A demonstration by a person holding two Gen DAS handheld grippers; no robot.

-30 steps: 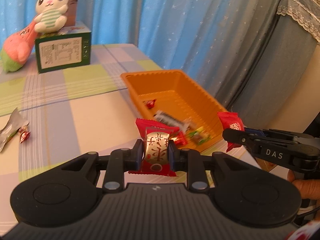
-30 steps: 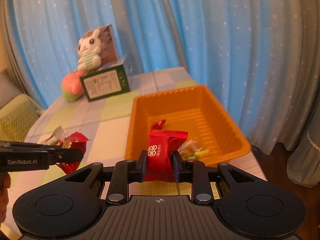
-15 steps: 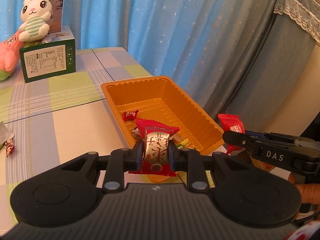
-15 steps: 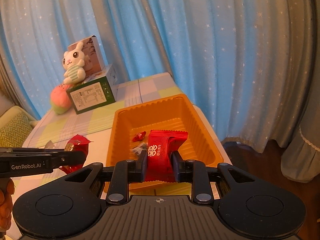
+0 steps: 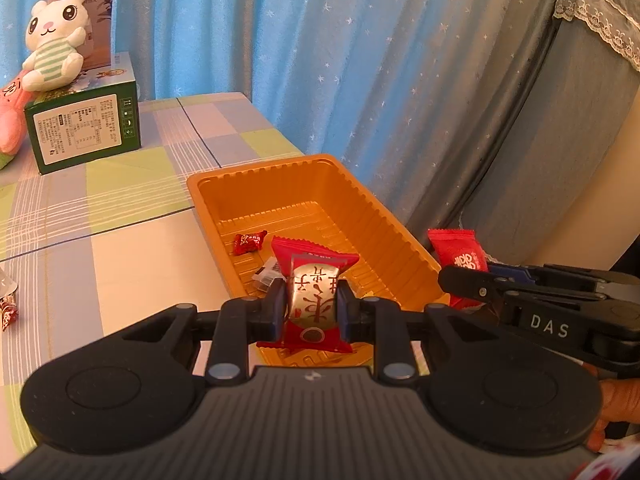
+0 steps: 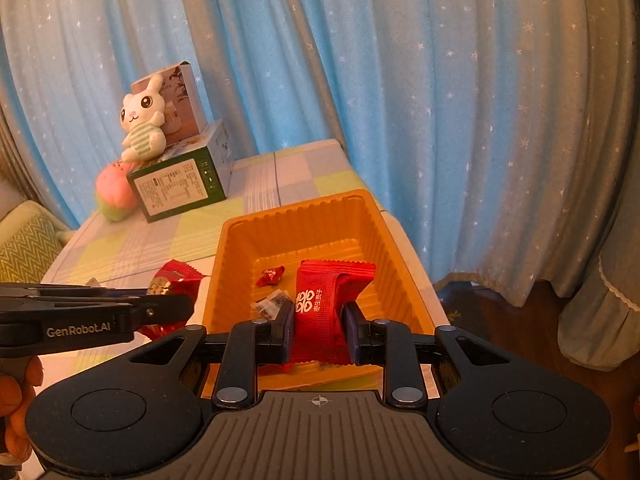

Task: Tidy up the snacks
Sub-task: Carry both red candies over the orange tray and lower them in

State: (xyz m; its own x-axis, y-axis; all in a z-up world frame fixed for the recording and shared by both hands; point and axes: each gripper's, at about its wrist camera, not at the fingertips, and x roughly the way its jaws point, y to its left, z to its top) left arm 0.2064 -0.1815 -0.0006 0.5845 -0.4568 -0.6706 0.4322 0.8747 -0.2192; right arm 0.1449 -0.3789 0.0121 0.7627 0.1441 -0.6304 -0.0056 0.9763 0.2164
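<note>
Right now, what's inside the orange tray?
Inside the orange tray lie a small red candy and a clear packet with dark print. The red snack pack held in the right gripper covers the tray's near part.

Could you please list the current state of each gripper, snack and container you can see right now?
Left gripper: shut on the red-and-silver snack packet.
Right gripper: shut on the plain red snack packet.
Orange tray: open-topped, holding a small red candy and other wrapped snacks.
Green box: closed, a plush rabbit sitting on top.
</note>
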